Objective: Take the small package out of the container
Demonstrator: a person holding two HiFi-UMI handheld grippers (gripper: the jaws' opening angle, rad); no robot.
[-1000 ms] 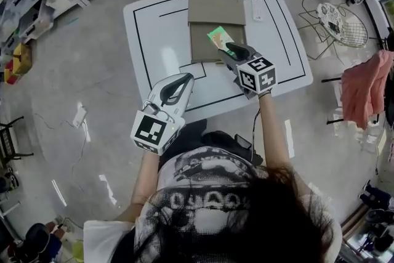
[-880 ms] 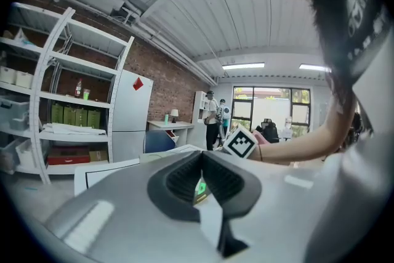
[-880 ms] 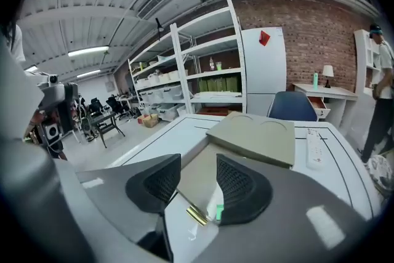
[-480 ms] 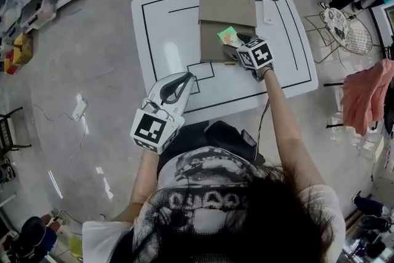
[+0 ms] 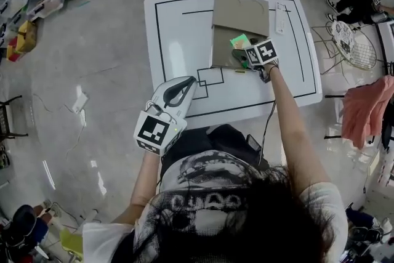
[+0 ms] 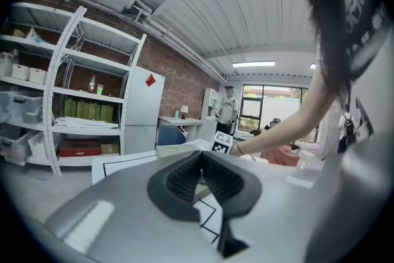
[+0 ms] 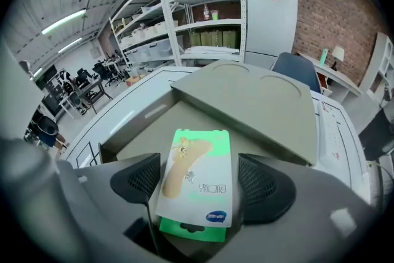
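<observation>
Green-and-white flat film package [image 7: 197, 172], likely light, flexible, slippery, lies between the opening jaws of the right gripper [image 7: 201, 185]; pinch its near edge; left gripper [image 6: 201, 162] clenched, empty

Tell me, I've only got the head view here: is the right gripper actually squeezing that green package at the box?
Observer: No. In the right gripper view the right gripper has its jaws opening. The small package sits between the pads with a narrow gap on each side.
Operator: What's under the package?
Observer: The floor of the open container, with its lid laid open beyond it.
Operator: And the left gripper?
Observer: The left gripper view shows the left gripper shut, with nothing between its jaws.
</observation>
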